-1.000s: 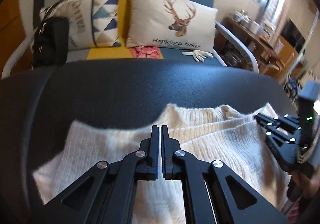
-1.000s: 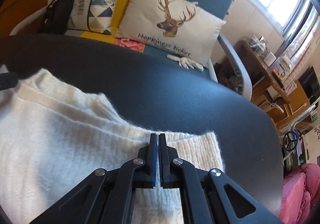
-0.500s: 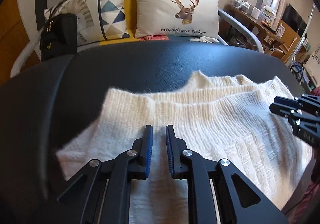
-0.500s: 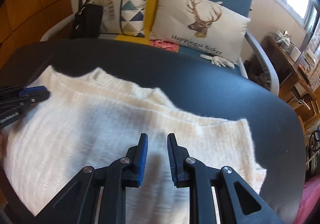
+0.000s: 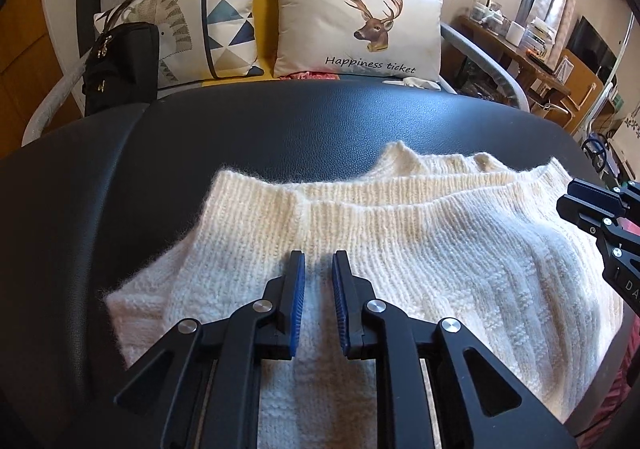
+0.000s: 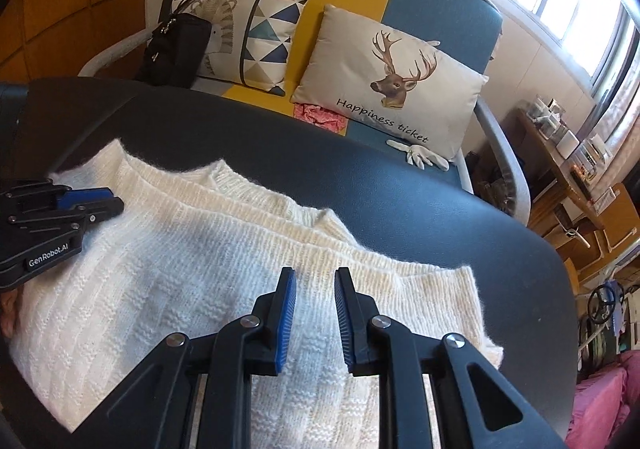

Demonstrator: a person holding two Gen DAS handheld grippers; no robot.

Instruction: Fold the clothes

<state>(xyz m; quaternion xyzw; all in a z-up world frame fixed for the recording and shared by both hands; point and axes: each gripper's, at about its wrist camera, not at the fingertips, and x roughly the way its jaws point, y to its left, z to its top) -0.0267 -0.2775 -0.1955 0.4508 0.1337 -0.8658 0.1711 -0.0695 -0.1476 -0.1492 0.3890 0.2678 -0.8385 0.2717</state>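
My left gripper [image 5: 319, 267] hangs just above the cream knitted sweater [image 5: 400, 249], its blue-padded fingers [image 5: 298, 289] a little apart with nothing caught between them, having just been opening. My right gripper [image 6: 315, 283] does the same over the sweater's other side, its jaws likewise slightly parted after opening, gripping no fabric. The sweater lies folded in layers on the black table [image 5: 280, 129], in front of a sofa with a deer cushion [image 5: 360, 33].

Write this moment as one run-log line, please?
task: fold clothes | sweater: folded, on black table | left gripper: jaws just opened, empty | right gripper: jaws just opened, empty
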